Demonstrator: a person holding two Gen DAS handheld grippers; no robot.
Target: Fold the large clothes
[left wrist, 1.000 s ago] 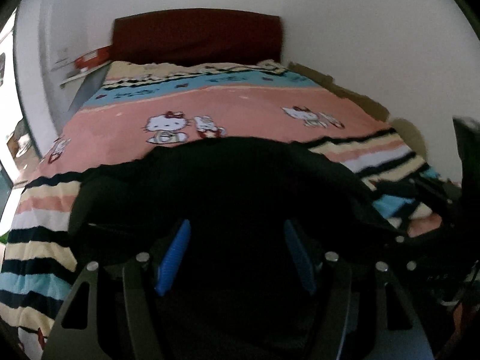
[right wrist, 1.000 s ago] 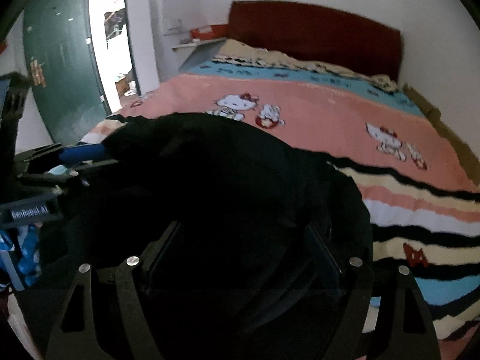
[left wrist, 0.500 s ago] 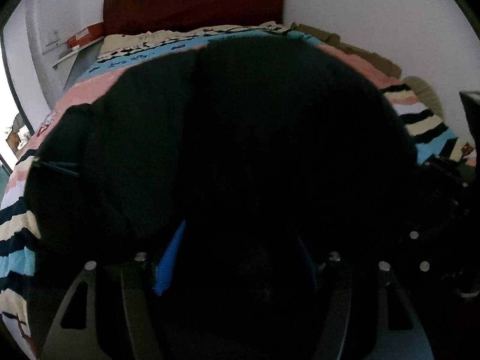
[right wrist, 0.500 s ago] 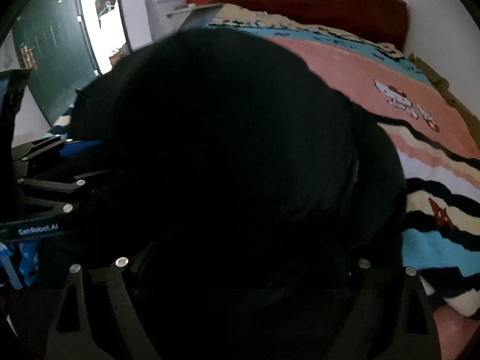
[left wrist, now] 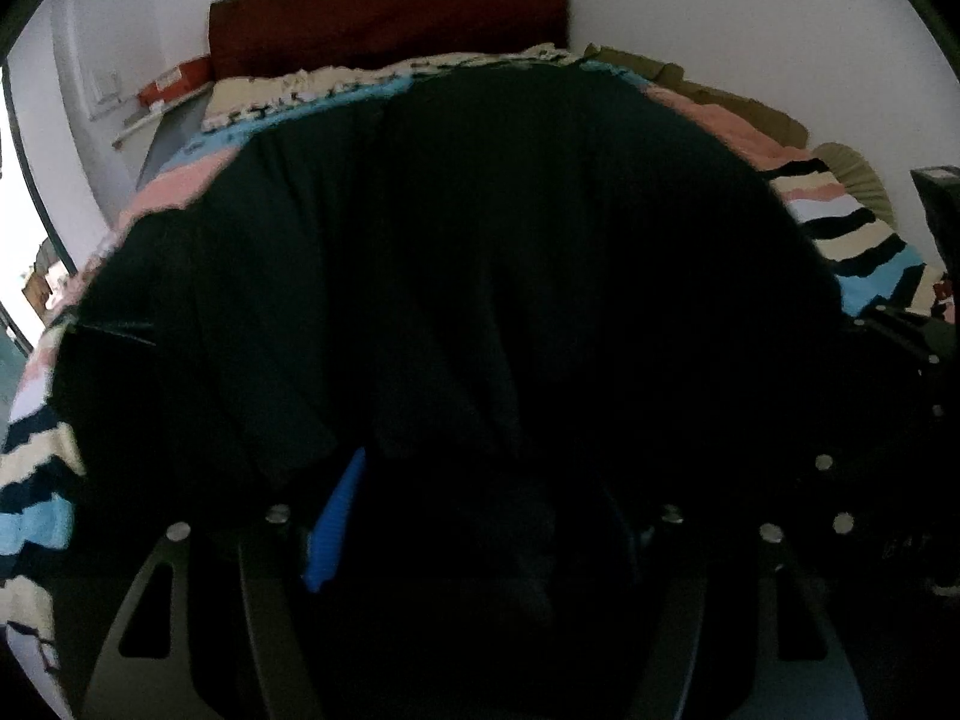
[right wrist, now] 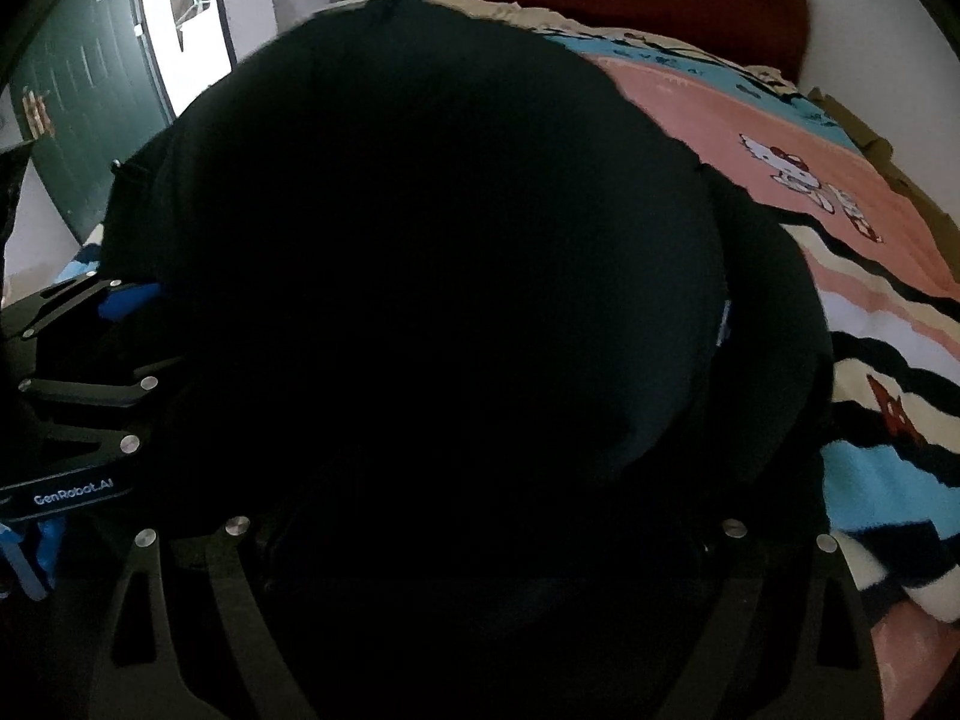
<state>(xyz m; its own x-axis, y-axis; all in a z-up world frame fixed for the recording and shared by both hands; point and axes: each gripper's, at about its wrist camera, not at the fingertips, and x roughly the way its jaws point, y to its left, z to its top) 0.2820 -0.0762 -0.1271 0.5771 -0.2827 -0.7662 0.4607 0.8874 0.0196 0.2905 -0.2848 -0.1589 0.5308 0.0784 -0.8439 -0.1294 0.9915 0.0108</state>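
The garment [left wrist: 510, 276] was plain black. The blanket [right wrist: 780, 138] beneath it was pink with cartoon cats, striped black, cream and blue. The headboard [left wrist: 390, 6] beyond the blanket was dark red.

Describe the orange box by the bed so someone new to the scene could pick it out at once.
Start at the dark red headboard at the far end of the bed. Past its end on the doorway side, a pale shelf juts from the white wall, and the orange box lies on it. It is the only bright orange thing there; its label is too blurred to read.
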